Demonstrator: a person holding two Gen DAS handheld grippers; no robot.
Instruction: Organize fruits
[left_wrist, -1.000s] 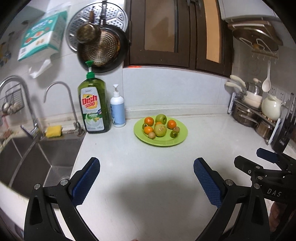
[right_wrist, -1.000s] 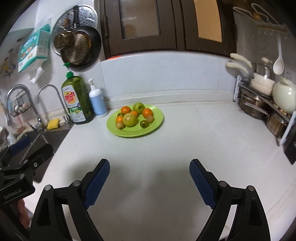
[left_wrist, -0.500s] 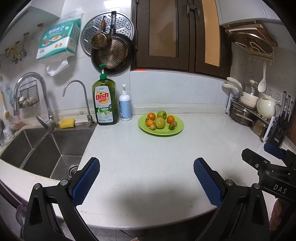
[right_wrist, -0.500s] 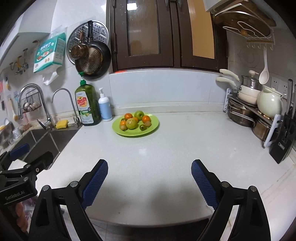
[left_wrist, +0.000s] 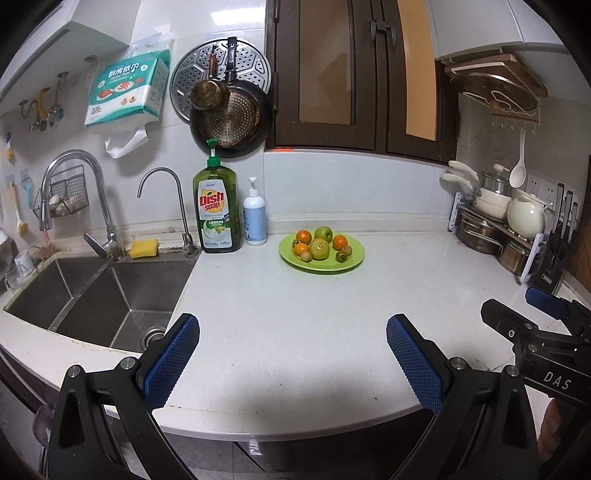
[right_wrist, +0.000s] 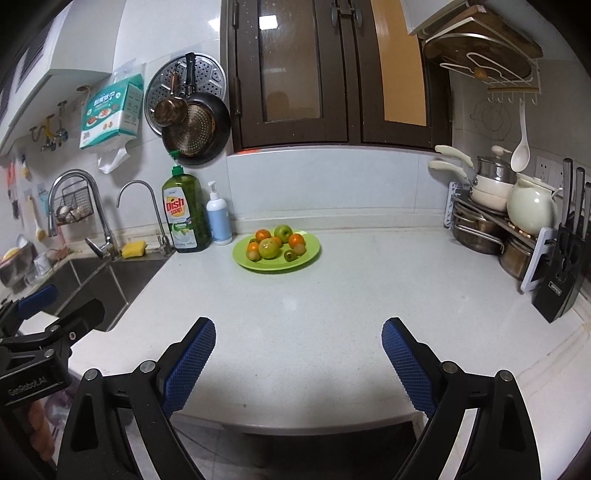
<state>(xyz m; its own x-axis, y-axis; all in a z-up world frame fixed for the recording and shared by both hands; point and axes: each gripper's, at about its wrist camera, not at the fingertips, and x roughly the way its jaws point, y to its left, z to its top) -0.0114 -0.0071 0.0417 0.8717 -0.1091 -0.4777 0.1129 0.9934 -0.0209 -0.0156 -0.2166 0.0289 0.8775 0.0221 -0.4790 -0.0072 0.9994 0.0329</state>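
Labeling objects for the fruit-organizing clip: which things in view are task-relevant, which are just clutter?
Task-relevant:
green plate
oranges
green apple
large yellow-green fruit
small kiwi-like fruits
left hand-held gripper, open
right hand-held gripper, open

Clutter:
dish soap bottle
pump bottle
yellow sponge
sink
pot rack
knife block

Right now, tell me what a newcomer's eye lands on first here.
The green plate of fruit, oranges and green apples piled together, stands out at the back of the white counter. Left of it stands a tall green dish soap bottle beside the steel sink. Both open tools, left tool and right tool, frame the foreground.
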